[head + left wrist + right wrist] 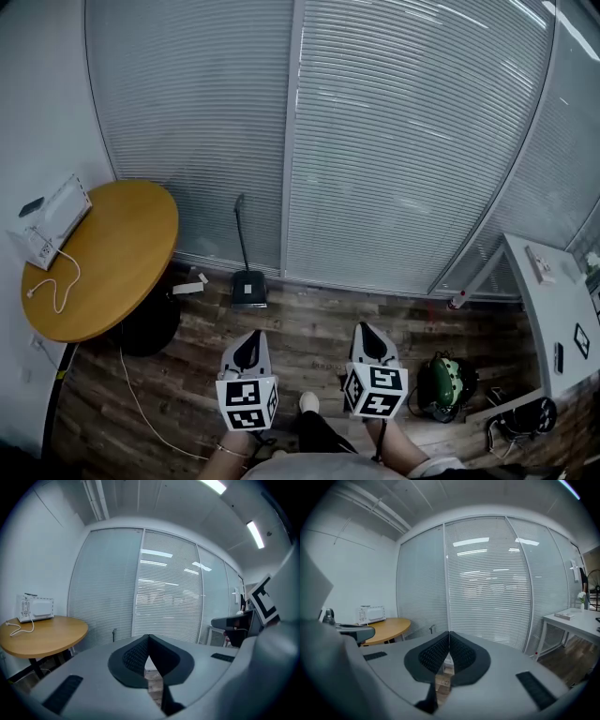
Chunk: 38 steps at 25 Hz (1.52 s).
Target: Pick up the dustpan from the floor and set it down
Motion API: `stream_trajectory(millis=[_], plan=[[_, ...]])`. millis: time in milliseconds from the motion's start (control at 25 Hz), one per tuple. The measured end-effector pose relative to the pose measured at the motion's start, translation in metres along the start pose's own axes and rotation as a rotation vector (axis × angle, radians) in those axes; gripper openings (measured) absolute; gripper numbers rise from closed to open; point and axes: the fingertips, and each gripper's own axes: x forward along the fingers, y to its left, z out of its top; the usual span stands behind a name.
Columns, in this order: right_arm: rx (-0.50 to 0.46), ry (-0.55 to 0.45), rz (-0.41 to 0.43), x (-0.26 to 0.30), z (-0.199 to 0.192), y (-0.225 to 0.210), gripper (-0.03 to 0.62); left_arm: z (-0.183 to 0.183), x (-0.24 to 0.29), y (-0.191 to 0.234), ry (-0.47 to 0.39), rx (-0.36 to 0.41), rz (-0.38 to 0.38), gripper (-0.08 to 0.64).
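Note:
A black dustpan (249, 287) stands on the wooden floor against the blind-covered glass wall, its long handle (242, 230) rising upright. The handle also shows in the left gripper view (114, 633) and in the right gripper view (431, 628). My left gripper (249, 337) is held over the floor short of the dustpan, jaws shut and empty. My right gripper (367, 331) is level with it, further right, also shut with nothing in it. In the gripper views both sets of black pads meet at the tips, left gripper (149, 637) and right gripper (449, 634).
A round wooden table (112, 253) stands at the left with a white appliance (58, 212) and a cable on it. A small white box (192, 284) lies beside the dustpan. A white desk (555, 309), a green object (448, 380) and a bottle (457, 300) are at the right.

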Motion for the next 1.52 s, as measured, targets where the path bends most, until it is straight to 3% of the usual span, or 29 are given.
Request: stream_trajectory(millis=[680,840,1240,1520], plan=[[-0.023,0.019,0.051,0.171,0.046,-0.061,0.032,0.047,0.175,0.007,-0.015,-0.028,0.059,0.006],[-0.029,0.014,0.083,0.193,0.056,-0.067,0.032,0.051,0.201,0.006,-0.005,-0.058,0.075,0.006],[0.039,0.054,0.091,0.232,0.041,-0.084,0.032,0.049,0.240,0.001,0.052,-0.004,0.065,0.006],[0.028,0.094,0.077,0.271,0.034,-0.085,0.032,0.037,0.272,0.022,0.076,-0.046,0.067,0.006]])
